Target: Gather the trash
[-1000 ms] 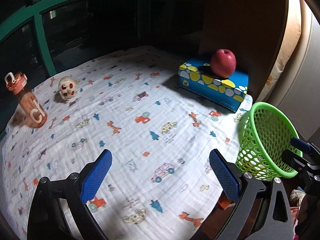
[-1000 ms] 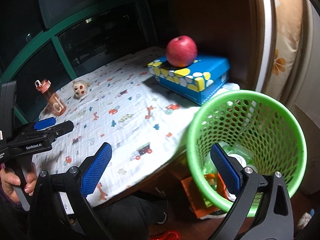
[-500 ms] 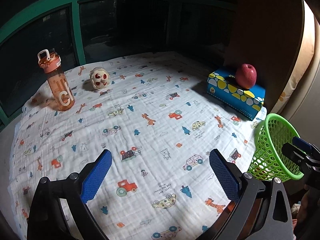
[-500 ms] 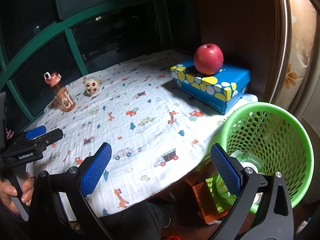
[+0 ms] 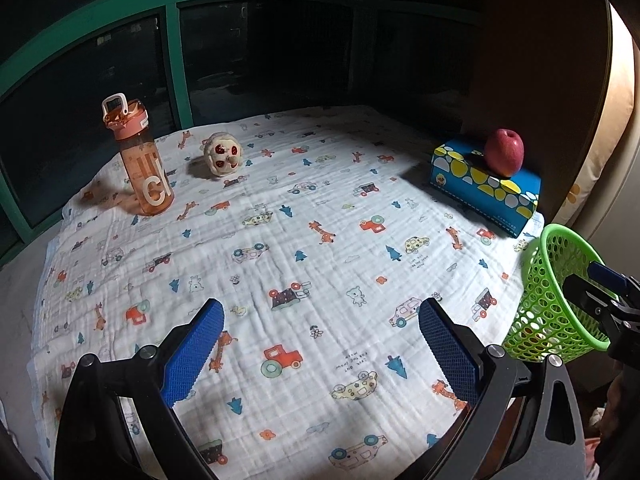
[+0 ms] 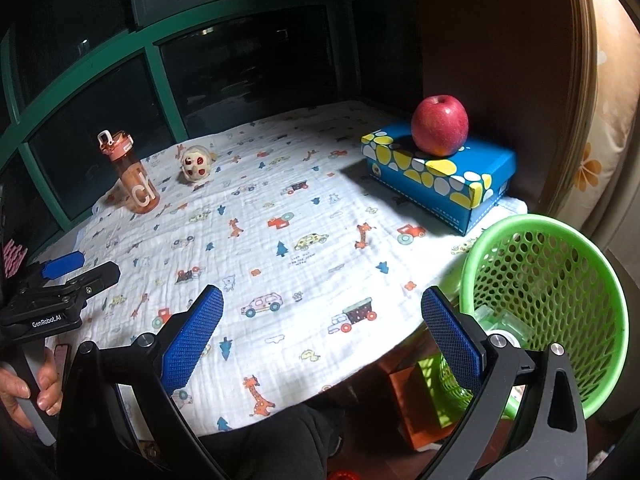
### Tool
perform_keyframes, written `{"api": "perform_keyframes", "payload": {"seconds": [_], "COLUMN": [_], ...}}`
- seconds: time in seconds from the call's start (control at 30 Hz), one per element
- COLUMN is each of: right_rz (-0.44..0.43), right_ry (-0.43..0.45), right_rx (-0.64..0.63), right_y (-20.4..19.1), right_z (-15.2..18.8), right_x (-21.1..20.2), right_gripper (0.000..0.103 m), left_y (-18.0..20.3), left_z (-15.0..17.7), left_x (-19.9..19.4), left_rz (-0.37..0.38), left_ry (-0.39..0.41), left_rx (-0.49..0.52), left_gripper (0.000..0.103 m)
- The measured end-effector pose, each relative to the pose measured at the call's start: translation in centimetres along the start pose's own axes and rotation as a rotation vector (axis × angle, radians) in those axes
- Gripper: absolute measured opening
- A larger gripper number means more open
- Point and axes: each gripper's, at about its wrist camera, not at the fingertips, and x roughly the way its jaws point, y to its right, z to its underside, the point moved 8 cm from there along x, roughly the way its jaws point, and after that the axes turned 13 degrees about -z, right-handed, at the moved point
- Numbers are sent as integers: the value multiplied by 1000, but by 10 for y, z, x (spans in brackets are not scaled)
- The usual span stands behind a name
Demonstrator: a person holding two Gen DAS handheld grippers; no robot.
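The green basket [image 6: 548, 304] stood off the near right edge of the table, its rim about level with the cloth, and through its open mouth a clear plastic piece [image 6: 500, 322] showed lying at the bottom. In the left wrist view the same green basket [image 5: 556, 300] sat at the far right of the frame, just past the cloth's edge.

The right gripper [image 6: 322, 344] hung above the near right edge of the table, its blue pads spread wide with nothing between them; the right pad overlapped the basket's near wall in the picture, though whether it touched could not be told. The left gripper [image 5: 320, 354] hovered over the near middle of the cloth [image 5: 320, 240], likewise spread wide and empty.

The white cloth, printed with cars, giraffes and trees, covered the whole table. On its far right lay a blue box [image 6: 440, 178] with yellow and white spots, and a red apple [image 6: 440, 124] rested on top of it. At the far left an orange water bottle [image 5: 140, 160] stood upright, and a small round plush toy [image 5: 223, 154] with red eyes sat just to its right, apart from it. Behind the table ran dark windows in a green frame [image 5: 172, 52].
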Motion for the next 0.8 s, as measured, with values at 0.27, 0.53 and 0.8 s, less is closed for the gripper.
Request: {"api": "perform_keyframes", "payload": {"seconds": [0.27,0.53,0.8], "right_rz": [-6,2,-1], "right_ry": [5,14,9], "right_rx": [-9,-13,-9], "right_y": [-4,-5,-4], "right_z": [-1,-3,-1], "right_x": [-1,-4,-2], "right_gripper": [98,98,98], "left_y": [-2,0,-1], "left_z": [-2,-3,-2], "left_x": [-6,-10,-10], "left_rz": [-10,-26,-32], "left_ry": [12,25,24], "left_rx": [-1,3,5], "left_gripper": [95,95,95]}}
